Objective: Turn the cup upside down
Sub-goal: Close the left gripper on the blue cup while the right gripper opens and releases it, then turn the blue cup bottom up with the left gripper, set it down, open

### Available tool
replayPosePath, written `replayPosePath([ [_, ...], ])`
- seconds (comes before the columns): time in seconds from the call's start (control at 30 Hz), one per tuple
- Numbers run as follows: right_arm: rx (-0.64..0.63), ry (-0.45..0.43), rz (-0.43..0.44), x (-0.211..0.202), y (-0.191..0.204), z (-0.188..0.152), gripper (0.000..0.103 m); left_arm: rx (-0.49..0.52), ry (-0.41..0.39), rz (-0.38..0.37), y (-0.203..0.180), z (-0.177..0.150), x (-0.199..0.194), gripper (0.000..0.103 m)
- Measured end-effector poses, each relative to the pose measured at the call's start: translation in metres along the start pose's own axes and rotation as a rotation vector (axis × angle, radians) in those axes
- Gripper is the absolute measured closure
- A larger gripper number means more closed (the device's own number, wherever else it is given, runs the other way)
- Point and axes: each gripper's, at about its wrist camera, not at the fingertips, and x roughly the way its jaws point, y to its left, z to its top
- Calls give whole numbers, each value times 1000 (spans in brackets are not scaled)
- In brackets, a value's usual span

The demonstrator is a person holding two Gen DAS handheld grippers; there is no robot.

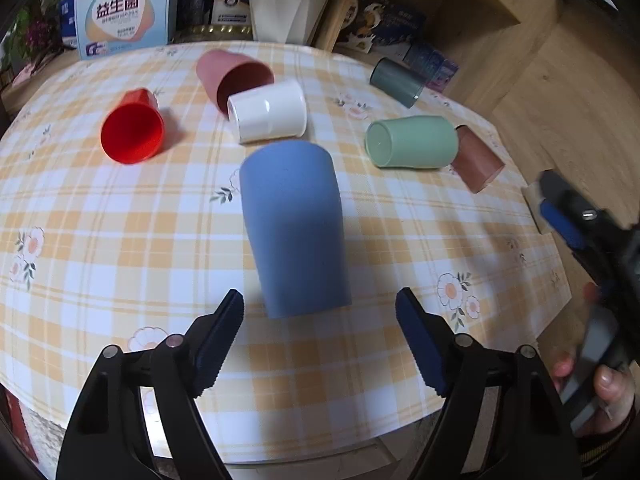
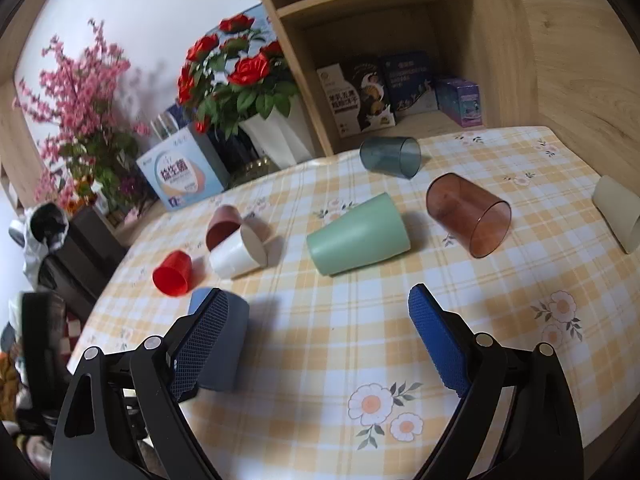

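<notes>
A blue cup stands mouth down on the checked tablecloth, just ahead of my left gripper, which is open and empty with the cup apart from its fingers. In the right wrist view the blue cup is partly hidden behind the left finger. My right gripper is open and empty above the cloth; it also shows at the right edge of the left wrist view. A green cup lies on its side ahead of it.
Lying on their sides: red cup, pink cup, white cup, green cup, brown clear cup, dark teal cup, cream cup. White flower vase, box and shelf stand behind.
</notes>
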Motion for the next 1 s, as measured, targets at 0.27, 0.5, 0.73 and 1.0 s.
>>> replayPosePath([
  [0.27,33,22,32,5,-15,-3,14,-13,17,55,-2,0,20,35],
  [0.5,43,25,41,6,-18,-6,14,-50,35,57,5,-2,31,48],
  [0.73,38,46,43,11,-15,-8,14,-41,31,51,4,-3,32,49],
  [1.0,33,55,40,12,-14,-9,14,-5,0,32,3,-2,20,50],
])
